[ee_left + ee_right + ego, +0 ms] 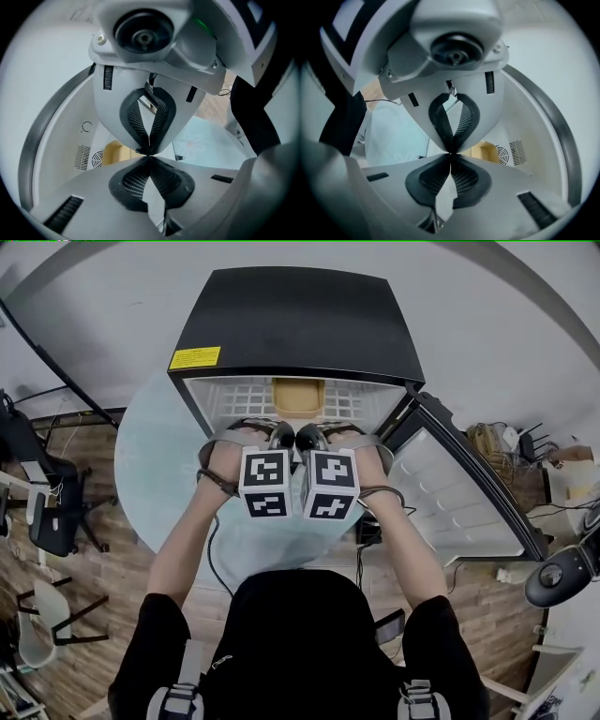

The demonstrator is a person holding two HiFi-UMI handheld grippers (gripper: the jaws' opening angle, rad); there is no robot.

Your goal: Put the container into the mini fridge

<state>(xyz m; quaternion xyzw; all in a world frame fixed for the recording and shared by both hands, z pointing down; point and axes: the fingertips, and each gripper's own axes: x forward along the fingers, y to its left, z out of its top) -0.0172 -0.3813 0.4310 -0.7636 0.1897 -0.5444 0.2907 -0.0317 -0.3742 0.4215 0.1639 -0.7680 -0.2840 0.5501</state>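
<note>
My left gripper and right gripper, both closed empty, sit just below the container, seemingly inside the mini fridge.

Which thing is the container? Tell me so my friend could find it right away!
Find the black mini fridge with its door swung open. Look inside, where a white wire rack shows. The container is in the middle, the only tan-yellow thing in that white inside.
</note>
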